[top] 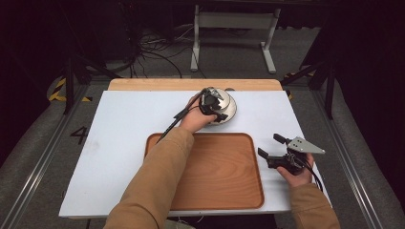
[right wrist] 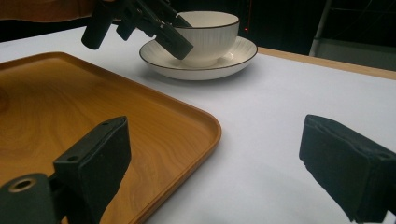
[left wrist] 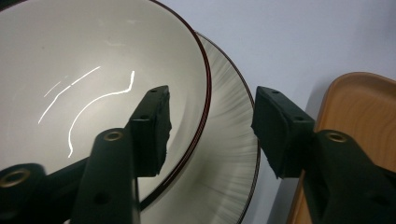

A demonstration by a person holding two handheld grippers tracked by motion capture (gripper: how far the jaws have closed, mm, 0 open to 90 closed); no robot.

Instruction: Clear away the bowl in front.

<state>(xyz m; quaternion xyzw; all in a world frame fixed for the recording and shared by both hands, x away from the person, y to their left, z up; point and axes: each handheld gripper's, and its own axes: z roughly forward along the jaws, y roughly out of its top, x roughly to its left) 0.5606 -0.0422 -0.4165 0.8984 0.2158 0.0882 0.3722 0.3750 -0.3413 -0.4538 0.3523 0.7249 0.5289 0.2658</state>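
Bench (top: 119, 143) evenly and brightly lit from overhead; the room behind falls to near black. Shadows soft and short. Thin curved glare streaks inside the bowl (left wrist: 84, 84). The left hand-held gripper (left wrist: 210, 126) is blurred at close range, as is the right hand-held gripper (right wrist: 215, 163). High view slightly soft, grainy.

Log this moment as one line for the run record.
left gripper: open, jaws straddling bowl rim | bowl: on saucer | right gripper: open, idle beside tray | tray: empty
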